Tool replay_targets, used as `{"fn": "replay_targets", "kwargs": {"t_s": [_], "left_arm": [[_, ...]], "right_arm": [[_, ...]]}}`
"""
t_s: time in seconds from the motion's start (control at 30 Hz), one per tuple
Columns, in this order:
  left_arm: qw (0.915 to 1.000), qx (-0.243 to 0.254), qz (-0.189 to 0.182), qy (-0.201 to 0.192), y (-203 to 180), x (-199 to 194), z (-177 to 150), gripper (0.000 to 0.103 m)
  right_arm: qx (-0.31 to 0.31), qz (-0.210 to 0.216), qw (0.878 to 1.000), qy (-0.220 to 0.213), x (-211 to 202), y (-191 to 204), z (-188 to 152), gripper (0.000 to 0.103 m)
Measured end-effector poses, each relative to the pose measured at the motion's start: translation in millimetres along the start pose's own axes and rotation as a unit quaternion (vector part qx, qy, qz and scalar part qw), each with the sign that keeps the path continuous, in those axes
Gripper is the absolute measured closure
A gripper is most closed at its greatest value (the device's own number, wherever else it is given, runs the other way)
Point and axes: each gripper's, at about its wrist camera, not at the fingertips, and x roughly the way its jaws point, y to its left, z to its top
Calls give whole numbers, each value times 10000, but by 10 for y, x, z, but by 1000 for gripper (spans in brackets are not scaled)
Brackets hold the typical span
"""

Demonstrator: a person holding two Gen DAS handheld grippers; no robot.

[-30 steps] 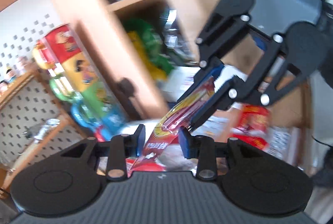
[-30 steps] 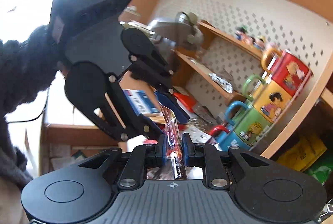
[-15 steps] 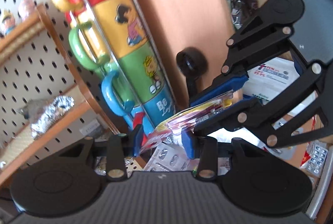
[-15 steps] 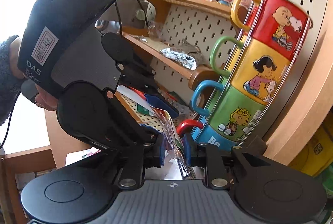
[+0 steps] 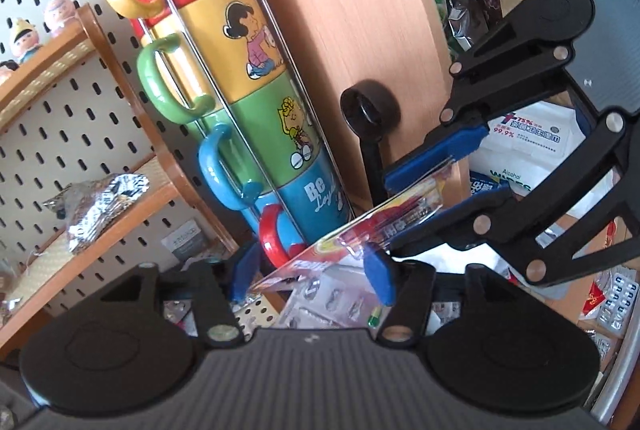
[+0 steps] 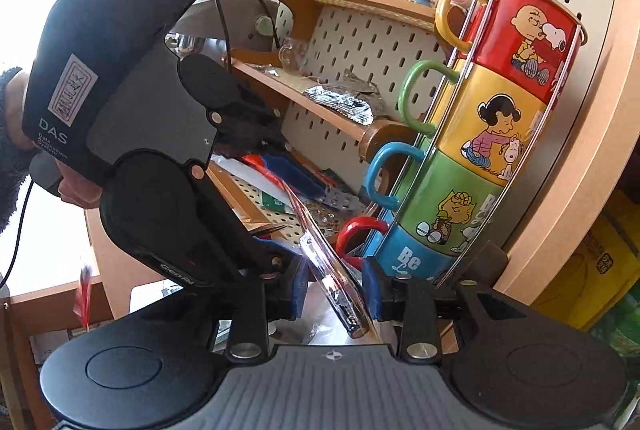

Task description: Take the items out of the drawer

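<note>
Packet (image 5: 384, 226) first: it is a flat card printed in red and yellow with a glossy clear plastic front, and it hangs in the air between your two tools, in front of the foot of the stacked cartoon mugs (image 5: 256, 70) and above a litter of blister strips (image 5: 328, 294). From your left wrist camera its long axis climbs from lower left to upper right. The low end sits between the fingers of your left tool (image 5: 310, 276) and the high end reaches in between the blue fingers of your right tool (image 5: 394, 210). From your right wrist camera you see it nearly edge-on, a thin shining line that slants from upper left down toward the lens, with glare along the plastic. Your left tool stands spread wide, its fingers well clear of the card on both sides. Your right tool's jaws are parted to a narrow gap, with daylight between the card and the left-hand finger; whether the card leans on the other finger you cannot tell. Just behind the card stands a wooden panel with a black knob (image 5: 370, 106).
</note>
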Motion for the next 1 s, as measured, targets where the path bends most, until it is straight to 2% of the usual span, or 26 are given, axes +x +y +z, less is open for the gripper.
{"fn": "replay_targets", "kwargs": {"t_s": [0.03,0.1,0.23,0.3,0.4,0.43,0.5,0.53,0.63,0.83,1.0], "left_arm": [[10000,-15,38,-17,24,-111,10,25],[10000,-49,61,-41,82,-336,30,23],[9999,75,110,-78,-90,44,-203,14],[9997,129,190,-97,-334,523,-357,12],[9998,101,170,-101,-564,1591,-628,10],[9998,81,126,-109,-596,1614,-659,9],[9998,132,78,-116,-637,2143,-790,9],[9997,180,97,-122,-672,2171,-816,9],[9990,346,236,-137,-603,3243,-970,5],[9988,388,293,-55,-608,3275,-1046,5],[9988,353,344,50,-573,3562,-1174,5]], "right_arm": [[24,-33,10000,-21,-8,3,-2,73],[80,2,10000,-23,-39,13,-9,73],[20,9,10000,-36,-86,61,-7,66],[31,42,10000,-42,-94,82,-8,66],[75,-22,9999,-92,-119,114,-28,66],[79,20,9999,-105,-133,125,-44,66],[92,66,9999,-121,-141,139,-73,66],[101,73,9998,-124,-138,143,-86,66],[127,19,9999,-104,-114,143,-112,66],[154,51,9997,-171,-173,136,-149,66],[-140,117,9998,-3,-83,244,-187,66]]}}
